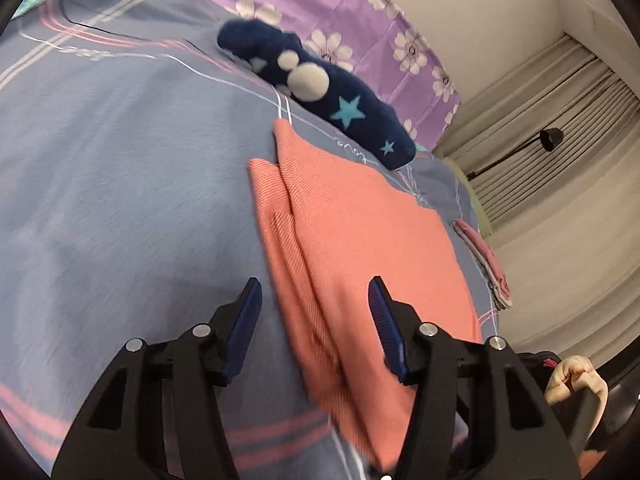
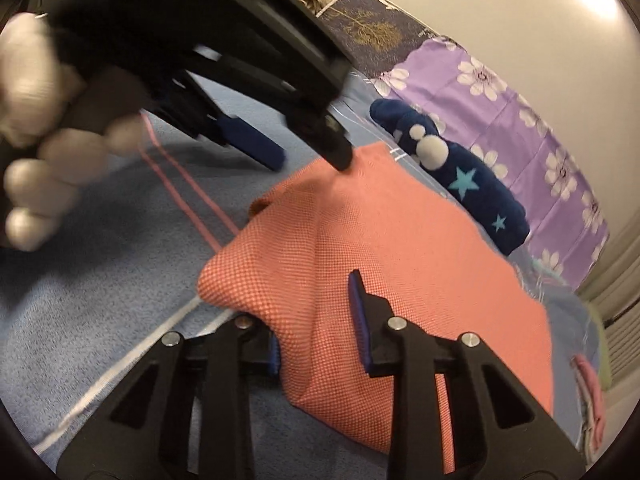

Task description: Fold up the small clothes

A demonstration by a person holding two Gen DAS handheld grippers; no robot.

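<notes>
The blue bedsheet [image 1: 120, 184], crossed by pink and white stripes, fills most of the left wrist view and runs from 6 to 11 o'clock in the right wrist view. A purple flowered cover [image 1: 360, 28] lies along its far edge, at 12 to 2 o'clock in the left view and at 1 to 3 o'clock in the right view [image 2: 532, 128].

The coral cloth [image 1: 360, 248] lies on the sheet, partly folded, with raised creases running along its left side. In the left view it stretches from centre down to 5 o'clock; in the right view [image 2: 400, 248] it covers the centre and runs to 4 o'clock.

A dark blue sock [image 1: 320, 92] with white dots and pale blue stars lies just beyond the cloth at 1 o'clock, between it and the purple cover.

The left gripper [image 1: 316, 292] has its jaws wide apart and holds nothing; the creased left edge of the cloth lies between the fingers. From the right view it comes in from 11 o'clock [image 2: 312, 156], one finger tip at the cloth's far edge.

The right gripper [image 2: 316, 320] is also spread wide, its left finger tucked under the cloth's near fold and its right finger above the cloth, not closed on it.

A small stack of pink folded clothes [image 1: 488, 264] sits at the sheet's edge at 3 o'clock.
</notes>
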